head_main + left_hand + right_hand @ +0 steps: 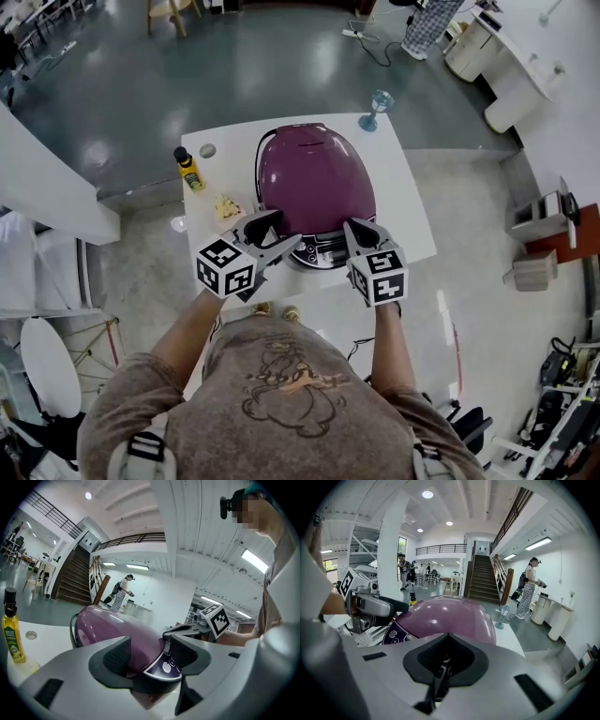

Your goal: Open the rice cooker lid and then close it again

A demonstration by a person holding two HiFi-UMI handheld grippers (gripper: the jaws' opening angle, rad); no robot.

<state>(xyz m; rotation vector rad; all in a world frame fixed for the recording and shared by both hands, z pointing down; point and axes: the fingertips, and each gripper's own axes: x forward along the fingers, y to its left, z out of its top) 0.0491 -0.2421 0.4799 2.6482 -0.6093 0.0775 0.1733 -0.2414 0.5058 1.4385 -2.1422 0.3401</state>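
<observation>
Your left gripper (150,652) is released, jaws apart at the front edge of the rice cooker (316,178). Your right gripper (446,639) is clenched on nothing, close beside it. The cooker sits mid-table (408,206), lid down, with a bottle (189,170) near the left edge.

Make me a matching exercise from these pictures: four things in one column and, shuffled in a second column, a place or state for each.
Things
1. rice cooker lid
2. yellow bottle
3. left gripper
4. right gripper

Places and states
A. jaws together, nothing held
B. stands near the left edge of the table in the head view
C. purple, down and closed
D. jaws apart

Pairs: 1-C, 2-B, 3-D, 4-A
</observation>
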